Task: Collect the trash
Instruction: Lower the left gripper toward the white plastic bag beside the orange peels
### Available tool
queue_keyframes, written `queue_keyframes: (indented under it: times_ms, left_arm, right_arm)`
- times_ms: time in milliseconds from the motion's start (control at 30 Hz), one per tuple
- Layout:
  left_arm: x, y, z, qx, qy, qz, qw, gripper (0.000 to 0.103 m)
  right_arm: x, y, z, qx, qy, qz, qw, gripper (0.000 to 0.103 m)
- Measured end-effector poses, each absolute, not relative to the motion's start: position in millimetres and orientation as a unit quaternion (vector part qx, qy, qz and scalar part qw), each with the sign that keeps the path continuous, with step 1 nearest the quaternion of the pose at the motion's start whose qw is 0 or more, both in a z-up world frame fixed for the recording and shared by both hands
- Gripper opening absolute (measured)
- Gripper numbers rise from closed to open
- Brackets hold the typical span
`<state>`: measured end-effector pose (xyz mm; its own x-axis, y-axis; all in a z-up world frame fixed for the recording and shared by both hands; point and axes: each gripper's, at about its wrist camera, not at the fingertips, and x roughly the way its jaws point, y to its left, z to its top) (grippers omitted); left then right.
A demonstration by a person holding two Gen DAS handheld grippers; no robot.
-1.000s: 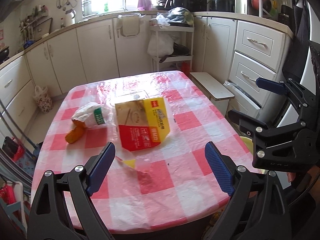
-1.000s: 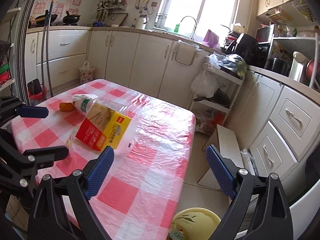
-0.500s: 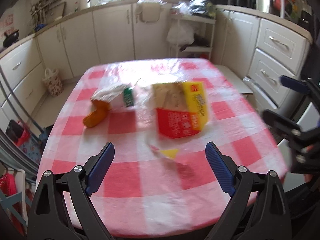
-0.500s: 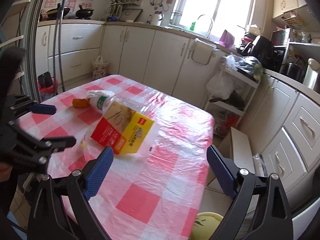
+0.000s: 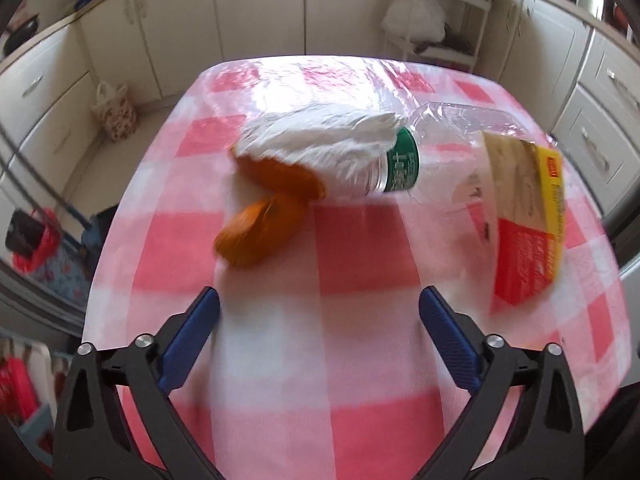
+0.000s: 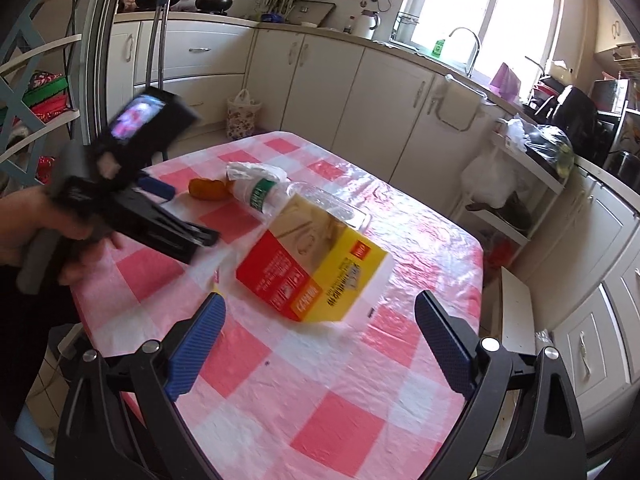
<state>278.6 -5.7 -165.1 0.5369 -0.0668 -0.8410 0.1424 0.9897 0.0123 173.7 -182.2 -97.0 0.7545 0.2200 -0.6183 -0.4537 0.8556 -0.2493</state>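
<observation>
While both pairs of my jaws are standing wide apart and gripping nothing, my left gripper (image 5: pixel 319 312) is hanging over the pink-checked tablecloth (image 5: pixel 360 360), its blue fingertips (image 5: pixel 200 312) pointing toward the trash. Just ahead of it, an orange peel (image 5: pixel 260 232) is lying against a crumpled white plastic bag (image 5: pixel 320 148), which is touching a clear bottle with a green label (image 5: pixel 404 164). My right gripper (image 6: pixel 320 320) is facing a red and yellow carton (image 6: pixel 316 276) that is sitting beside the bottle (image 6: pixel 264 196) near the middle of the table. Farther off, cream cabinets (image 6: pixel 360 100) are lining the kitchen walls, and a sunlit window (image 6: pixel 480 4) is glowing above the sink tap (image 6: pixel 468 46).
</observation>
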Motion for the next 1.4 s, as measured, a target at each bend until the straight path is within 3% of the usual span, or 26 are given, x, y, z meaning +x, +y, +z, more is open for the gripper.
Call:
queue_keyframes:
  times_ms: [267,1400]
  left_arm:
    - [318.1,-20.6,-169.6,0.055,0.474,-0.060,0.877,0.097]
    - [320.7,-19.8,-169.9,0.055,0.474,-0.061,0.877,0.097]
  right_arm:
    - [180.2,-167.3,-96.4,-0.198,0.299,0.192,0.914,0.092]
    - [163.0,-129.7,-111.6,-0.209,0.321,0.180,0.906,0.093]
